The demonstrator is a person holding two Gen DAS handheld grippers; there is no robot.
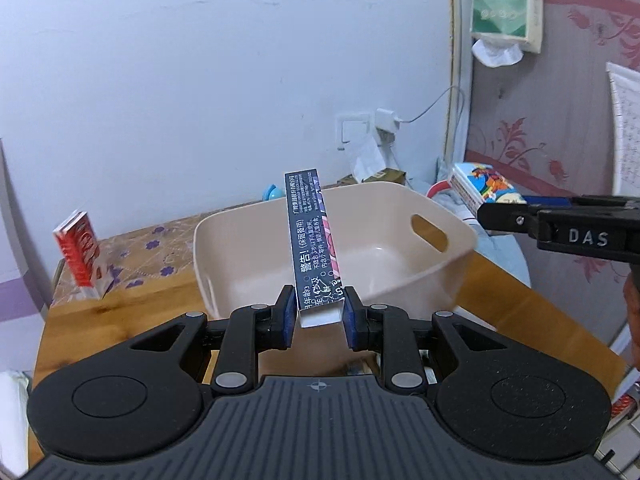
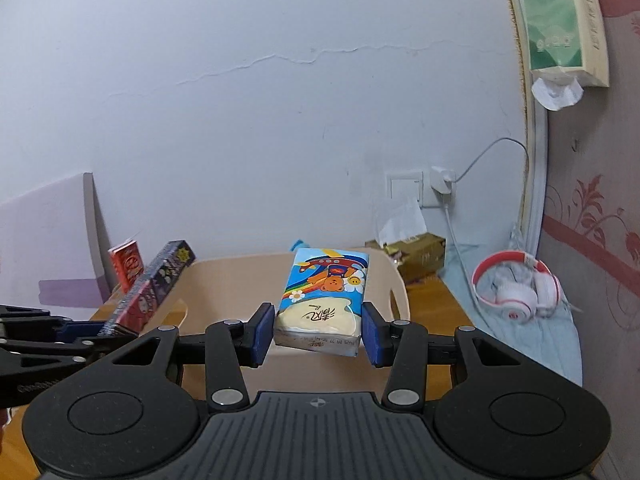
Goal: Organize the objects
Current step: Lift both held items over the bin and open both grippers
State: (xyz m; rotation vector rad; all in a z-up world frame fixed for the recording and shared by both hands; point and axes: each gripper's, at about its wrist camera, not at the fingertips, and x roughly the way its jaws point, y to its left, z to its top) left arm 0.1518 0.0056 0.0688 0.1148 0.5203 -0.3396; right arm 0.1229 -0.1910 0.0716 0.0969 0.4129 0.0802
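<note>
My left gripper (image 1: 319, 314) is shut on the near end of a long dark box (image 1: 312, 236) with white print, which sticks up and forward over the beige tub (image 1: 404, 196). In the right wrist view that same dark box (image 2: 154, 284) shows at the left, held by the other gripper (image 2: 86, 330). My right gripper (image 2: 318, 332) is shut on a colourful tissue pack (image 2: 324, 300) with a bear cartoon, held above the beige tub (image 2: 224, 280). In the left wrist view the tissue pack (image 1: 488, 186) sits at the tip of the right gripper (image 1: 508, 216).
A red and white box (image 1: 80, 254) stands upright at the table's far left corner. Red and white headphones (image 2: 516, 286) lie on a light blue cloth at the right. A wall socket with a charger (image 2: 442, 180), a gold tissue box (image 2: 416, 254) and a hanging green tissue pack (image 2: 556, 20) are behind.
</note>
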